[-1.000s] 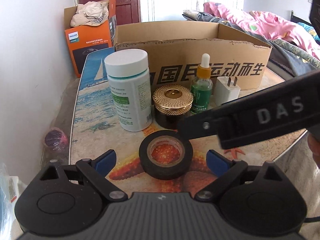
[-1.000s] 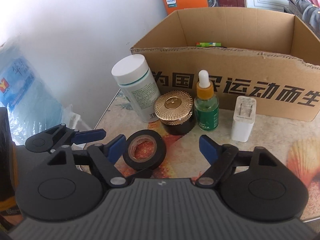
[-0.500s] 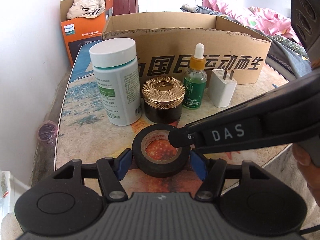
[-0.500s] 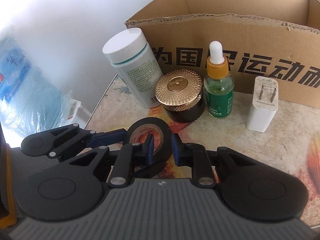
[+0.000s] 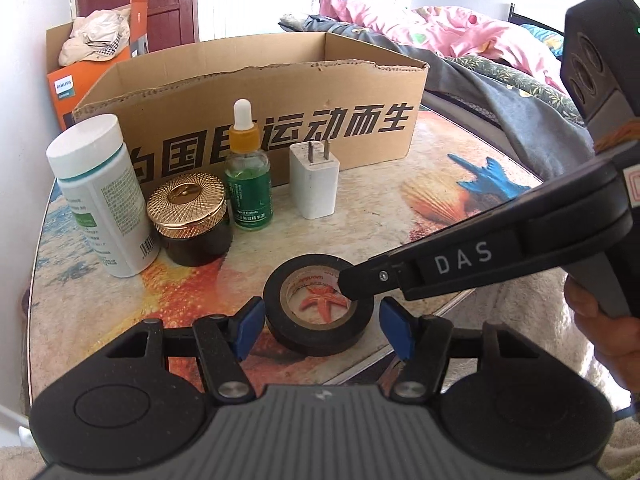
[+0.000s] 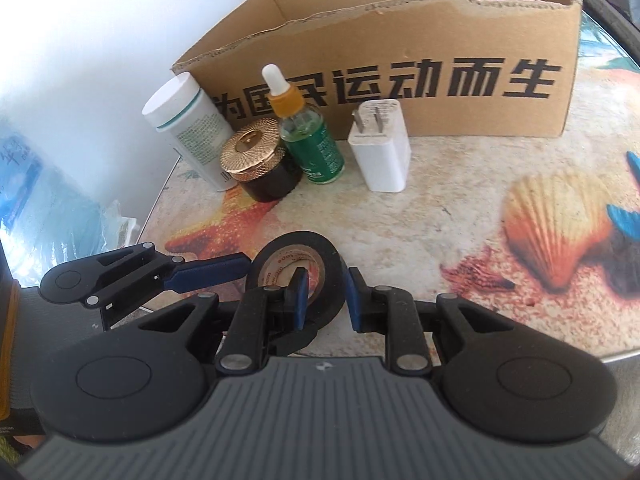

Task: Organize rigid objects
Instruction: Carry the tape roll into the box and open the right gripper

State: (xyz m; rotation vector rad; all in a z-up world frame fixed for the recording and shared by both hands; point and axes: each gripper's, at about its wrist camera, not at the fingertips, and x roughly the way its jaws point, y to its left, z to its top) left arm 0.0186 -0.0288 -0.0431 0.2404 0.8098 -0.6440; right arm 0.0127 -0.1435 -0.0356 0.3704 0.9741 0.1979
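A black tape roll (image 5: 320, 336) (image 6: 332, 264) sits near the table's front edge. My left gripper (image 5: 322, 322) is shut on it, a blue pad against each outer side; one of its fingers (image 6: 208, 274) shows in the right wrist view. My right gripper (image 6: 326, 300) (image 5: 348, 284) is shut on the roll's wall, one pad inside the ring and one outside. Behind stand a white bottle (image 5: 100, 196), a gold-lidded jar (image 5: 188, 216), a green dropper bottle (image 5: 248, 176) and a white charger (image 5: 314, 184), in front of an open cardboard box (image 5: 280, 92).
An orange box (image 5: 68, 88) with cloth in it stands behind the cardboard box by the white wall. A bed with a pink blanket (image 5: 460, 36) lies at the right. A blue plastic bag (image 6: 40, 200) sits left of the table. A hand (image 5: 600, 320) holds the right gripper.
Both grippers closed: the left jaws narrowed onto the roll's sides and the right jaws pinched its wall. The roll then shifted right, away from the jar, with both grippers.
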